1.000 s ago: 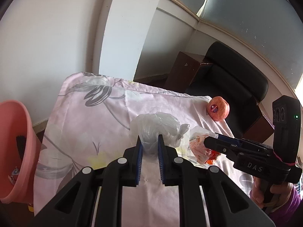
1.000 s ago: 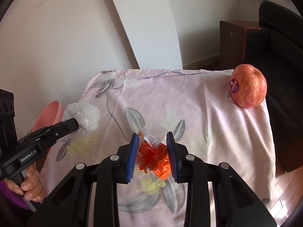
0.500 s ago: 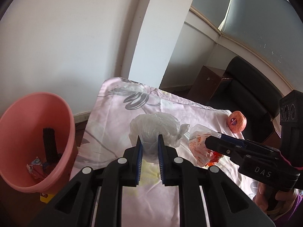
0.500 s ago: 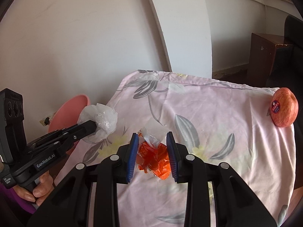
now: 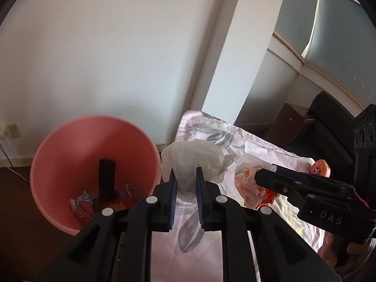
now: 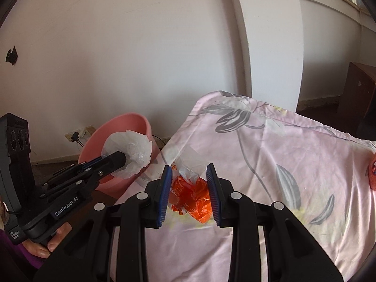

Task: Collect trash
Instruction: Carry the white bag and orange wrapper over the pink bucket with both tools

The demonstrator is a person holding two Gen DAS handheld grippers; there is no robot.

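Observation:
My left gripper (image 5: 185,176) is shut on a crumpled clear plastic bag (image 5: 195,159) and holds it in the air by the right rim of a pink bin (image 5: 70,145). The bag also shows in the right wrist view (image 6: 131,150), in front of the bin (image 6: 131,127). My right gripper (image 6: 189,176) is shut on an orange and clear snack wrapper (image 6: 192,192) above the pink floral cloth (image 6: 293,152). The wrapper also shows in the left wrist view (image 5: 251,178).
The bin holds a black strip (image 5: 107,178) and some wrappers. An apple (image 5: 319,168) lies at the cloth's far right edge. A brown cabinet (image 5: 291,122) and a black chair (image 5: 329,108) stand behind. A white wall and pillar are close.
Both grippers have swung left with their loads. The pink bin has come from the left edge to just left of the plastic bag. The apple has slid toward the right edge.

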